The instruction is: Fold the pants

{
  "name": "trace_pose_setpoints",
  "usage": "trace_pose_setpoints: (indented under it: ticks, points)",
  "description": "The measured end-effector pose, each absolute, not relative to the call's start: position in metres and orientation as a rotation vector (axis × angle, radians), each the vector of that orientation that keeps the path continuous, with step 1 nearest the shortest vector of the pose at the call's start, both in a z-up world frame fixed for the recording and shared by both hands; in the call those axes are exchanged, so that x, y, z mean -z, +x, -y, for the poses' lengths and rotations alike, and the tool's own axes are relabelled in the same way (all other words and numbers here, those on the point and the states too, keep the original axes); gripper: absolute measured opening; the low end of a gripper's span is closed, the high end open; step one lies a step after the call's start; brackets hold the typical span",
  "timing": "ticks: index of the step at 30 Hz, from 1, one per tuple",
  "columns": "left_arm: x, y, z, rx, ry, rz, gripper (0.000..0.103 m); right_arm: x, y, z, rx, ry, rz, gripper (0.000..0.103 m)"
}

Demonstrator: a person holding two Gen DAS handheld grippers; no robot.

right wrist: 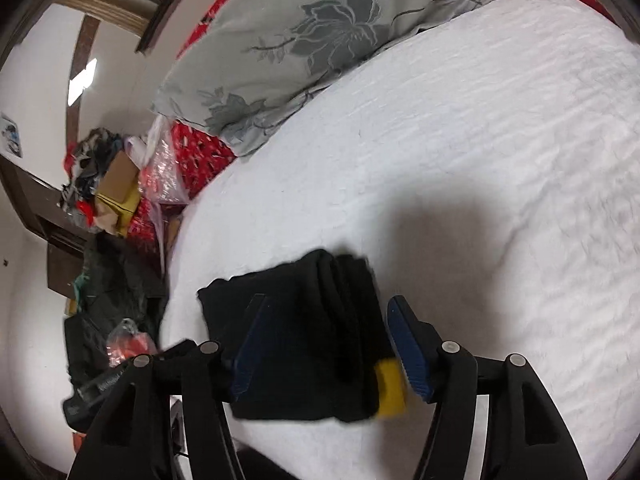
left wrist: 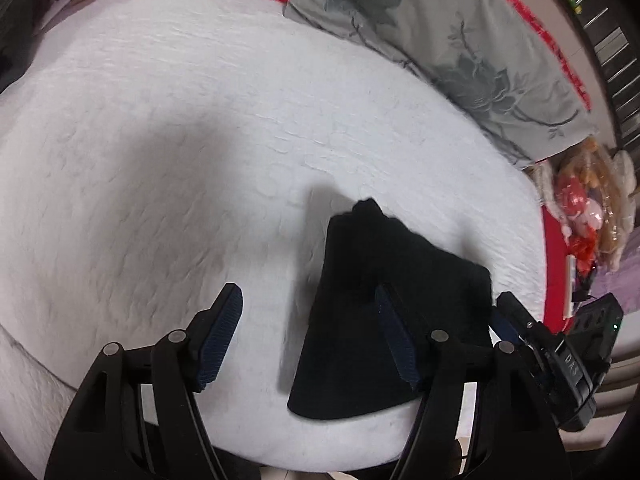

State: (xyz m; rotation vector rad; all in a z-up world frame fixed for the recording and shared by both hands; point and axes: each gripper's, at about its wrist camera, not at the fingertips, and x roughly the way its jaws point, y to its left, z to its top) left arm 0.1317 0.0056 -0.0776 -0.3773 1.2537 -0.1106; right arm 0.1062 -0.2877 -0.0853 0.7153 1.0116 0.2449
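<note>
The black pants lie folded into a compact bundle on the white bedspread near its front edge. My left gripper is open and hovers above the bundle's left side, its right finger over the cloth. In the right wrist view the same black pants lie between the fingers of my open right gripper, with a yellow tag showing at their right edge. Whether the fingers touch the cloth is unclear. The right gripper's body shows at the right in the left wrist view.
A grey floral pillow lies at the back of the bed, also in the right wrist view. Red bedding, boxes and piled clothes sit beside the bed. Bagged soft toys lie at the right.
</note>
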Motion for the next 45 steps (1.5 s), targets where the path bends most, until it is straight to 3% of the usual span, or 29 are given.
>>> trace_pose_setpoints:
  ticks: [3, 6, 8, 12, 21, 29, 39, 45]
  points:
    - [0.086, 0.148, 0.001, 0.111, -0.384, -1.275, 0.068, 0.091, 0.121, 0.277, -0.232, 0.678, -1.025, 0.063]
    - [0.093, 0.162, 0.010, 0.088, -0.352, -1.264, 0.072, 0.097, 0.126, 0.278, -0.201, 0.638, -1.022, 0.045]
    - [0.106, 0.171, 0.018, 0.075, -0.320, -1.285, 0.078, 0.114, 0.128, 0.284, -0.181, 0.669, -1.045, 0.045]
    - [0.113, 0.174, 0.019, 0.064, -0.346, -1.293, 0.079, 0.127, 0.128, 0.292, -0.198, 0.720, -1.038, 0.051]
    - [0.077, 0.126, 0.008, 0.074, -0.294, -1.194, 0.079, 0.113, 0.111, 0.303, -0.243, 0.801, -1.071, 0.065]
    - [0.066, 0.106, 0.012, 0.084, -0.244, -1.175, 0.079, 0.103, 0.080, 0.302, -0.223, 0.760, -1.098, 0.071]
    - [0.066, 0.096, -0.005, 0.004, -0.149, -1.153, 0.079, 0.079, 0.078, 0.290, -0.161, 0.576, -1.065, 0.096]
    - [0.080, 0.107, -0.002, 0.073, -0.199, -1.216, 0.079, 0.090, 0.093, 0.275, -0.230, 0.540, -1.086, 0.096]
